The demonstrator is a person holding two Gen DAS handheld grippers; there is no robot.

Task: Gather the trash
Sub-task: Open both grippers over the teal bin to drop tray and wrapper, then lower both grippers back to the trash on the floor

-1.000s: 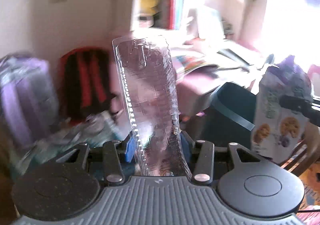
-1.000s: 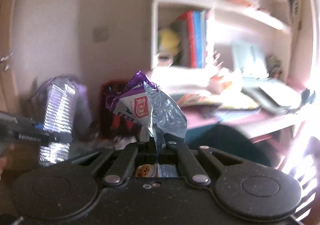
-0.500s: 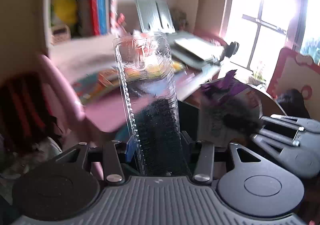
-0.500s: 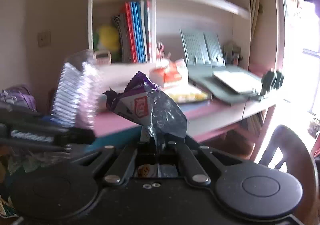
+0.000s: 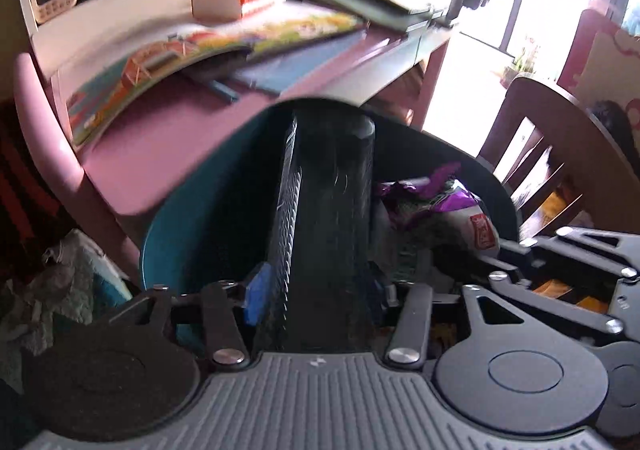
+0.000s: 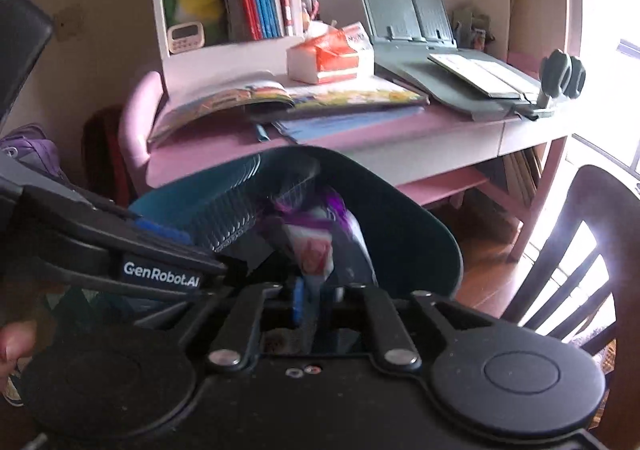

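In the left wrist view, the left gripper fills the lower middle of the frame, its two fingers clamped on a clear plastic tray that stands upright between them and rises toward the centre. The tray's upper part sits inside the mouth of a teal trash bin, whose dark interior shows through the ribbed plastic. Just to the right of the tray, at centre right, a purple cookie wrapper also reaches into the bin; it is pinched in the right gripper, which enters from the right edge.

In the right wrist view, the right gripper occupies the lower centre, fingers closed on the cookie wrapper; the crumpled purple and white top is blurred and points up into the bin at mid-frame. To its left, the plastic tray lies inside the bin opening, held by the left gripper, which crosses from the left edge.

Behind the bin stands a pink desk bearing an open picture book and a tissue box. A dark wooden chair stands at the right edge.
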